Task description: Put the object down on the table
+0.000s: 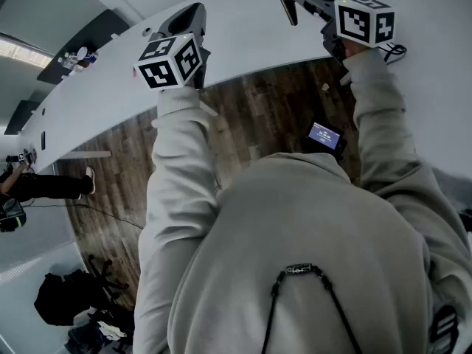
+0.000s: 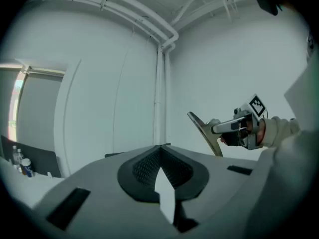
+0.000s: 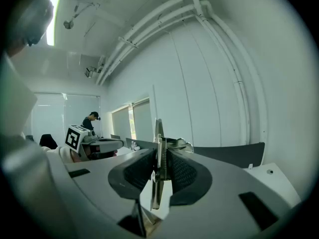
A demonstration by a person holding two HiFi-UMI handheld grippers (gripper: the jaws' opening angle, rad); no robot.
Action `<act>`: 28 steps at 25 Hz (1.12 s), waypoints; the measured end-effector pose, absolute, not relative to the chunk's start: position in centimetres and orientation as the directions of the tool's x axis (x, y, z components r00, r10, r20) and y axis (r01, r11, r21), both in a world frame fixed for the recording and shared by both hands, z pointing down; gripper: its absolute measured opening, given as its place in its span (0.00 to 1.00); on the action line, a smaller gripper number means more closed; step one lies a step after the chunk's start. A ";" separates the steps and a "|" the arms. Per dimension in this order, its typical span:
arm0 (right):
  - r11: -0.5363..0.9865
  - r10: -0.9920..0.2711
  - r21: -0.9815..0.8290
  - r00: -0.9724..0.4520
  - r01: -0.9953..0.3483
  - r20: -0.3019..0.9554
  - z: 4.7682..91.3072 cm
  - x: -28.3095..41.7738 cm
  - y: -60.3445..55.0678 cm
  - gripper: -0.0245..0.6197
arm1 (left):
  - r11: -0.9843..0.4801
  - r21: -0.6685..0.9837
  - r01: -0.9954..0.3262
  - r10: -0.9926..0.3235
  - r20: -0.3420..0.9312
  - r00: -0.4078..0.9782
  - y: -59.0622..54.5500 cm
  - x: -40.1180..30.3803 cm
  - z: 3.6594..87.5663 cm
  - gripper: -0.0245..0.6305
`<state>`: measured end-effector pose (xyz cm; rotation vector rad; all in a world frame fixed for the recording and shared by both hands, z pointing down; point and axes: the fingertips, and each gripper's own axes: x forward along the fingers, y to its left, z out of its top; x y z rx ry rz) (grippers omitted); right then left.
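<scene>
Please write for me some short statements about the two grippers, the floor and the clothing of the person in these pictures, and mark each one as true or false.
1. The right gripper is closed on a thin flat metal tool. True.
2. The left gripper holds a bottle. False: its jaws are together and nothing is between them.
3. The floor beside the curved white table is of dark wooden planks. True.
4. The person who holds the grippers wears a black jacket. False: it is a light grey hooded sweater with long sleeves.
</scene>
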<state>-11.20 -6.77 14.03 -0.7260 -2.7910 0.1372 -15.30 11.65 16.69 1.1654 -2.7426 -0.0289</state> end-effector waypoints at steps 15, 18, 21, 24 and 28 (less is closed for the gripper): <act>0.842 0.533 -0.215 -0.824 0.495 0.191 12.8 -10.0 -6.0 0.20 | 0.691 0.073 -0.719 -0.723 0.071 -0.688 12.7 -13.5 13.3 0.04; 0.844 0.530 -0.226 -0.824 0.487 0.202 13.3 -10.3 -6.3 0.20 | 0.695 0.065 -0.716 -0.719 0.086 -0.690 12.4 -13.8 14.0 0.04; 0.842 0.534 -0.218 -0.819 0.493 0.211 13.6 -10.5 -6.4 0.20 | 0.691 0.078 -0.719 -0.723 0.073 -0.687 12.0 -14.0 13.9 0.04; 0.844 0.532 -0.216 -0.819 0.491 0.216 13.6 -10.4 -6.7 0.20 | 0.683 0.073 -0.727 -0.730 0.068 -0.680 11.4 -13.7 13.6 0.04; 0.842 0.533 -0.216 -0.820 0.493 0.207 13.6 -9.9 -8.0 0.20 | 0.687 0.057 -0.725 -0.727 0.074 -0.683 10.0 -13.5 13.7 0.04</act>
